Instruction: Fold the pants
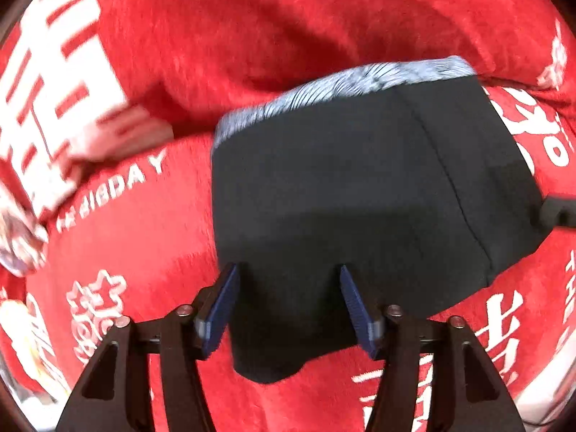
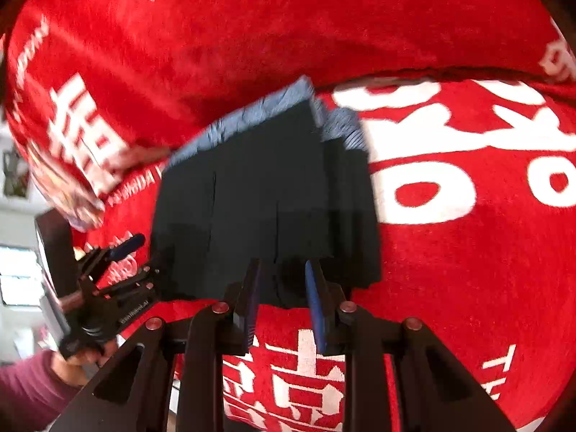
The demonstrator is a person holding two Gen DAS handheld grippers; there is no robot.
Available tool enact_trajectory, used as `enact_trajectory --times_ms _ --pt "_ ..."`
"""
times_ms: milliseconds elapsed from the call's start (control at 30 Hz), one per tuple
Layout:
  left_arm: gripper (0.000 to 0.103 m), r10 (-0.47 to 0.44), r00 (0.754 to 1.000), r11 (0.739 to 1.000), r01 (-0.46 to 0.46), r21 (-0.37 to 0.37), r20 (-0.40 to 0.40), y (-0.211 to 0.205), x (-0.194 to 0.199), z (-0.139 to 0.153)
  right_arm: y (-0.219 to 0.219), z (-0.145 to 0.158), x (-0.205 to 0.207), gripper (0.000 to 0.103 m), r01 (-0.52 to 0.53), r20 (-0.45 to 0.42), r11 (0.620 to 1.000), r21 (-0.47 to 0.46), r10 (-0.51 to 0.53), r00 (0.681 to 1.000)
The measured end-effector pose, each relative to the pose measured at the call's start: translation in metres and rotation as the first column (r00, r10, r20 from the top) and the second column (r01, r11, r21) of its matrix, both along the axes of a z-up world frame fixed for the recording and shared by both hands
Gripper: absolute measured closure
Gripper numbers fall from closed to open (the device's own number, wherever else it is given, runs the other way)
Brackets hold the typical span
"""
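Observation:
The pants (image 1: 342,187) are black shorts with a blue-white patterned waistband (image 1: 345,86), folded into a compact stack on the red blanket (image 1: 216,36). My left gripper (image 1: 288,270) is open, its blue pads (image 1: 225,302) on either side of the stack's near edge, holding nothing. In the right wrist view the folded pants (image 2: 259,198) lie ahead, layers showing on the right side. My right gripper (image 2: 284,266) is open with a narrower gap at the stack's near edge, nothing pinched. The left gripper (image 2: 118,252) shows at the stack's left side.
The red blanket (image 2: 450,306) with large white characters covers the whole surface, with a raised fold behind the pants (image 2: 432,72). The person's hand and maroon sleeve (image 2: 25,392) hold the left gripper. A room background shows at the far left (image 2: 14,270).

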State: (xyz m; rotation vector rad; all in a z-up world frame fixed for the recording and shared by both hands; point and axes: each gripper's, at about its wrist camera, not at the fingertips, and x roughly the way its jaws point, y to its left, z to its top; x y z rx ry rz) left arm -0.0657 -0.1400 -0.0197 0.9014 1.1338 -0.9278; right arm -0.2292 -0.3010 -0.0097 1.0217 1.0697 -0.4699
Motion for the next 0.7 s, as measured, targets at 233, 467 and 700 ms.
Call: enact_trajectory --times_ms 233,467,700 --pt "0.021 0.058 0.996 0.998 -0.059 -0.002 -0.073 0.010 0.010 -0.005 0.016 -0.025 0.012 0.076 -0.059 -0.120 0.998 -0.028 0.055 0.991" --pt "0.007 0.078 0.992 0.997 -0.076 0.025 -0.100 0.007 0.019 -0.012 0.015 -0.027 0.016 0.076 -0.055 -0.136 0.998 -0.024 0.051 0.989" --pt "0.007 0.090 0.989 0.996 -0.087 0.038 -0.113 0.007 0.022 -0.016 0.014 -0.026 0.016 0.076 -0.055 -0.145 0.998 -0.024 0.051 0.988"
